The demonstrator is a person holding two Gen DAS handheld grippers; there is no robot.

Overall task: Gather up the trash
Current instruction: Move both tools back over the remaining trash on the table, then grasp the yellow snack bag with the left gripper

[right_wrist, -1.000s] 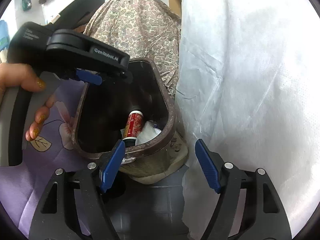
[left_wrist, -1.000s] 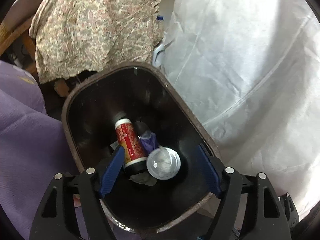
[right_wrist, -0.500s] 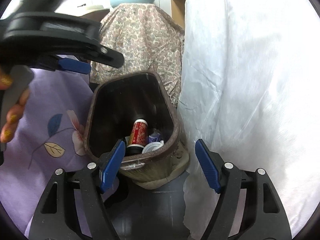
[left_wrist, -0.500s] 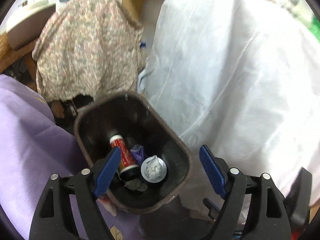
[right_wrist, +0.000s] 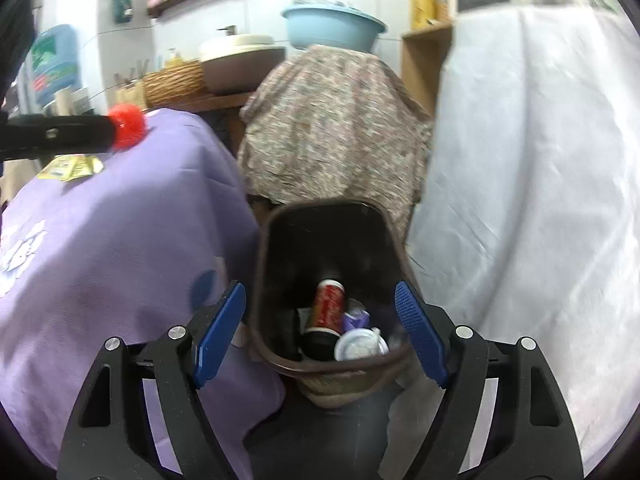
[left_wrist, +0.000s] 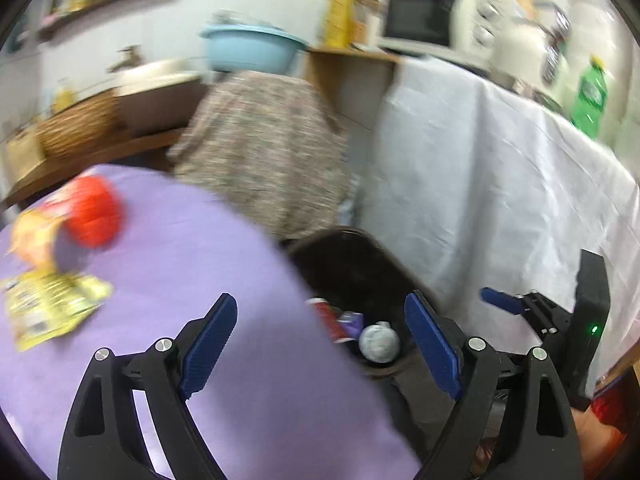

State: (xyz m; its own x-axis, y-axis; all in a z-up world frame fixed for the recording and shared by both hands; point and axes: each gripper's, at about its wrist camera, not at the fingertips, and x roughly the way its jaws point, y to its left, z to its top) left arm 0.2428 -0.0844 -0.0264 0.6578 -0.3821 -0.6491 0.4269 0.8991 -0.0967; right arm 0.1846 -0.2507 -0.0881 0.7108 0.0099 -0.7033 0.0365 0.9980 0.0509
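Observation:
A dark brown trash bin (right_wrist: 280, 364) stands on the floor between a purple-clothed table (right_wrist: 100, 264) and a white-clothed table (right_wrist: 540, 200). It holds a red can (right_wrist: 330, 304), a white lid (right_wrist: 358, 346) and a purple wrapper (right_wrist: 354, 322). My right gripper (right_wrist: 320, 336) is open and empty above the bin's near rim. My left gripper (left_wrist: 320, 336) is open and empty over the purple table's edge, with the bin (left_wrist: 360, 272) to its right. A yellow wrapper (left_wrist: 48, 308), a red-capped item (left_wrist: 90, 210) and an orange packet (left_wrist: 32, 232) lie on the purple table (left_wrist: 200, 280).
A floral-clothed stand (right_wrist: 332, 128) sits behind the bin, with a blue basin (right_wrist: 332, 26) on it. A wicker basket (right_wrist: 174, 80) and a sink (right_wrist: 240, 60) are at the back. A green bottle (left_wrist: 588, 96) and a microwave (left_wrist: 424, 20) stand on the white table.
My left gripper has risen and swung left from over the bin to the purple table's edge. My right gripper has lifted and drawn back a little. Both stay open.

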